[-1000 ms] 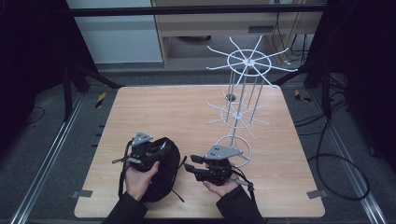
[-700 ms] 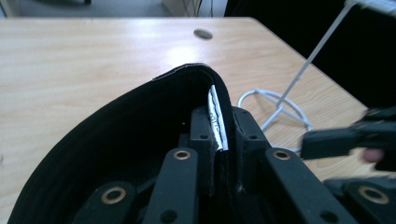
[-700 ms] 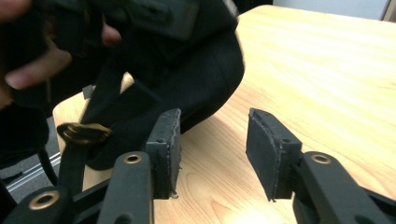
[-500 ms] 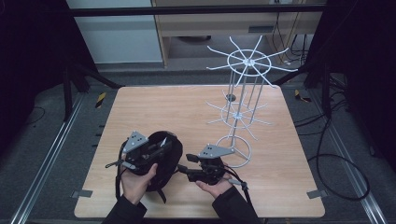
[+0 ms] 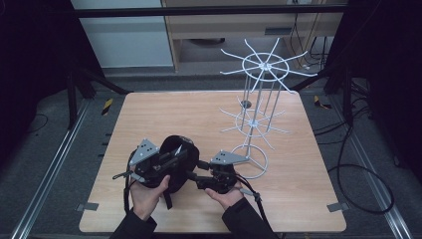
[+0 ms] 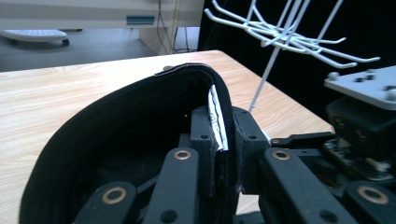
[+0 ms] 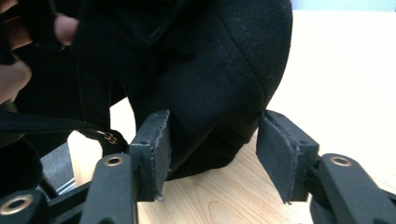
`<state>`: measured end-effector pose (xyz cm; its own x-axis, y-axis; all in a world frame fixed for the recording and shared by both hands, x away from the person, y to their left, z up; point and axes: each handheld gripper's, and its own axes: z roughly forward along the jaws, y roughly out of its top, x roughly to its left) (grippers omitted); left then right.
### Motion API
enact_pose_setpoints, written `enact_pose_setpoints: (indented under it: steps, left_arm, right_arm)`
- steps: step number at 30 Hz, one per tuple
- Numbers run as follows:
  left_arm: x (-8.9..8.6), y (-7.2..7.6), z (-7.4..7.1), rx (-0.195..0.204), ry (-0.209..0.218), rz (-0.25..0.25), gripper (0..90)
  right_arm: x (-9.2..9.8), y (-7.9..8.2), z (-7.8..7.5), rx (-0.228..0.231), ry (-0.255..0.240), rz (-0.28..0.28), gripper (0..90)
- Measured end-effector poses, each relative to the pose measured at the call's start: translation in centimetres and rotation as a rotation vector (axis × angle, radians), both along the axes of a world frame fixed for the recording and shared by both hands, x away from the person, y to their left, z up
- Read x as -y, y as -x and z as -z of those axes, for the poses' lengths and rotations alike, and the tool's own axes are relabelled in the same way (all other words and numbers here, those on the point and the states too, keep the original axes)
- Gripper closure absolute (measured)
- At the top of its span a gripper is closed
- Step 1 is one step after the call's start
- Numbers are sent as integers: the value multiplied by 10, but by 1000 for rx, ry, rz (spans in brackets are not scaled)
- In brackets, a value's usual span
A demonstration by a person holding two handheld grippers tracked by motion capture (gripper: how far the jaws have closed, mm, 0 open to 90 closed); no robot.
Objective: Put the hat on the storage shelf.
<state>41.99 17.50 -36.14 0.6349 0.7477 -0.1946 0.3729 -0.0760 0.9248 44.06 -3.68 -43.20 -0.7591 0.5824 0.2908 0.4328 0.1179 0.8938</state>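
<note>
A black cap [image 5: 175,148] hangs over the near part of the wooden table [image 5: 174,109], with my left gripper [image 5: 185,155] shut on its rim. In the left gripper view the jaws [image 6: 219,126] pinch the rim's edge with its white label, and the cap [image 6: 116,121] curves off to the left. My right gripper [image 5: 195,175] points left at the cap from the other side. Its jaws [image 7: 212,144] have just been opening and now stand apart around a fold of the cap [image 7: 210,60]. A hand shows behind the cap at the upper left.
A white wire rack [image 5: 264,65] with two tiers of radiating hooks stands on a ring base [image 5: 258,175] at the table's right, close behind the right gripper. Its hooks [image 6: 299,42] reach over the right hand. Dark frame posts and cables surround the table.
The left gripper has raised and tipped the cap up off the table. The right gripper's jaws have spread wider at the cap's side; that hand has barely shifted.
</note>
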Motion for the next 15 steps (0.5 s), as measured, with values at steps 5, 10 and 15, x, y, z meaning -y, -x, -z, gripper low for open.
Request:
enact_pose_setpoints:
  steps: [5,10,15]
  left_arm:
    - [1,2,0,13,-7,15,807]
    - [-4,4,-2,39,3,21,806]
    - [-16,10,-2,79,-34,10,802]
  right_arm:
    - [-2,0,1,31,20,13,780]
    - [-2,2,-6,79,43,49,874]
    - [1,4,-20,153,105,69,877]
